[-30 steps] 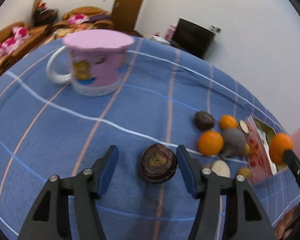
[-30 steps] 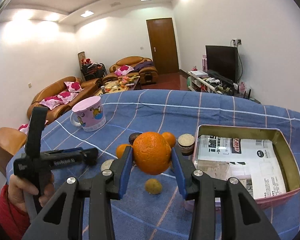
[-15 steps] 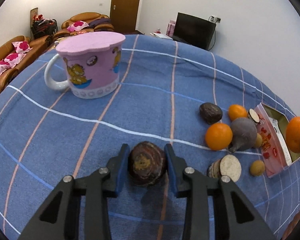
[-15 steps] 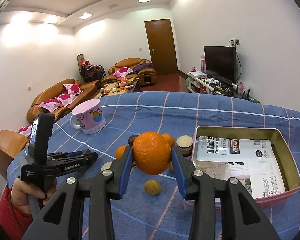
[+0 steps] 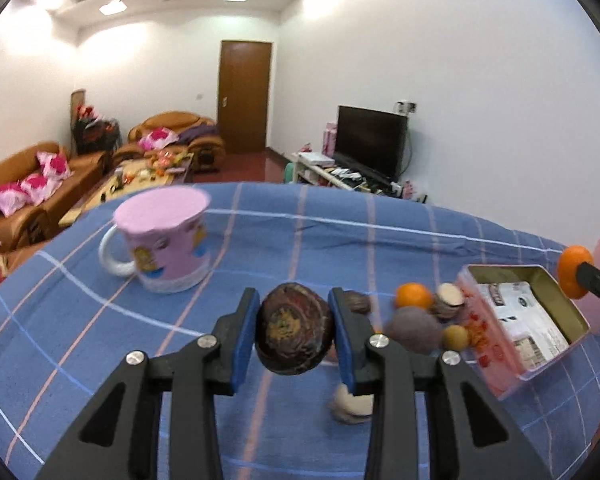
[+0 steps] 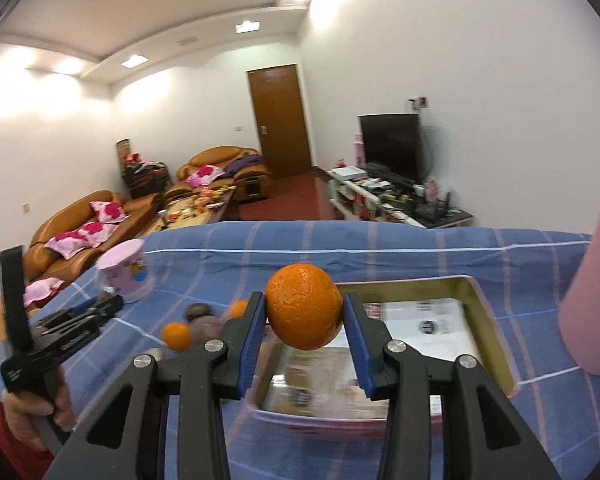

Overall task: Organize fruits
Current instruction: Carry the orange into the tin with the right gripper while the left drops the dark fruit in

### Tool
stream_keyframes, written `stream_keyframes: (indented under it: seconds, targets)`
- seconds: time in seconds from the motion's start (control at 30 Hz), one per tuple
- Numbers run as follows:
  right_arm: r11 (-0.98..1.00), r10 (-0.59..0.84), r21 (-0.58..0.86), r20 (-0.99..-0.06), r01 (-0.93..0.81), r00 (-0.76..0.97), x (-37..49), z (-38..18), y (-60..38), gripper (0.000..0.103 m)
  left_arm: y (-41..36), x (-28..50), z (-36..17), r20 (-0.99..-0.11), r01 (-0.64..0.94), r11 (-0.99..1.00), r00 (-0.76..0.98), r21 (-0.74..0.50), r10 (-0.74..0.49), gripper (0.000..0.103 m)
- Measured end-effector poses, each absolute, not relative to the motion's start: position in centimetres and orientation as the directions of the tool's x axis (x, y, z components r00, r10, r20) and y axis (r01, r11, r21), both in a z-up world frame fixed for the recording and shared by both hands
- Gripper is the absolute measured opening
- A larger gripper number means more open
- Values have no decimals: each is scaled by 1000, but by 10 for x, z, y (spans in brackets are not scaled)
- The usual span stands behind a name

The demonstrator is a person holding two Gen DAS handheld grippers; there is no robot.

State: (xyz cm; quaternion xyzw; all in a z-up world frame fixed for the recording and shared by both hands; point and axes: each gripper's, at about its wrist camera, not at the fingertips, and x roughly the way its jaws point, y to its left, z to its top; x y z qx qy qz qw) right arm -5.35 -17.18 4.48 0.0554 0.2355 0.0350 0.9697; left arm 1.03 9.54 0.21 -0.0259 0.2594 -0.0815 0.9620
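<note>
My left gripper (image 5: pixel 294 334) is shut on a dark brown mottled fruit (image 5: pixel 293 328), held above the blue checked cloth (image 5: pixel 80 340). To its right on the cloth lie a small orange (image 5: pixel 413 295), a grey-purple round fruit (image 5: pixel 414 330), a small yellow fruit (image 5: pixel 455 336), a dark fruit (image 5: pixel 358 302) and pale cut slices (image 5: pixel 352 404). My right gripper (image 6: pixel 304 320) is shut on a big orange (image 6: pixel 304 306), hanging over the near left part of the open pink tin (image 6: pixel 484 312). The same orange (image 5: pixel 574 266) shows at the right edge of the left wrist view, past the tin (image 5: pixel 512 372).
A pink mug (image 5: pixel 166 242) with a white handle stands at the back left of the cloth. A pink cylinder (image 6: pixel 592 292) rises at the right, beside the tin. A person's hand (image 6: pixel 32 404) grips the left tool. Sofas, a TV and a door lie beyond the table.
The left jaws closed on the dark brown fruit and lifted it off the cloth, moving toward the tin. The right gripper carried the big orange rightward, from over the loose fruits to over the tin.
</note>
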Motion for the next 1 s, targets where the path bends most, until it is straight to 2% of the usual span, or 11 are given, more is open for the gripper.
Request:
stream_keyframes:
  seconds: [0.23,0.43,0.57,0.7,1.0]
  targets:
    - [994,5,95,-462,44,887,-58,41,-217,41,34,4,19,-474,262,961,838,-83,-270,37]
    - [992,18,113,-517,47,856,-49,23,-243,41,-36,-1,23,-490,354,935,808,-41,-327,37]
    - [992,24,118,-573,53,819,-37,9,-254,41,-78,3,16,-534,375,927,780,-17,-325,37]
    - [994,16,95,-591,49,807,-36,3,-260,42,-106,3,6,-572,383,924,761,15,-306,37]
    - [994,17,93,-639,56,769,-28,-9,-263,42,-124,10,-8,-617,392,918,738,62,-274,37]
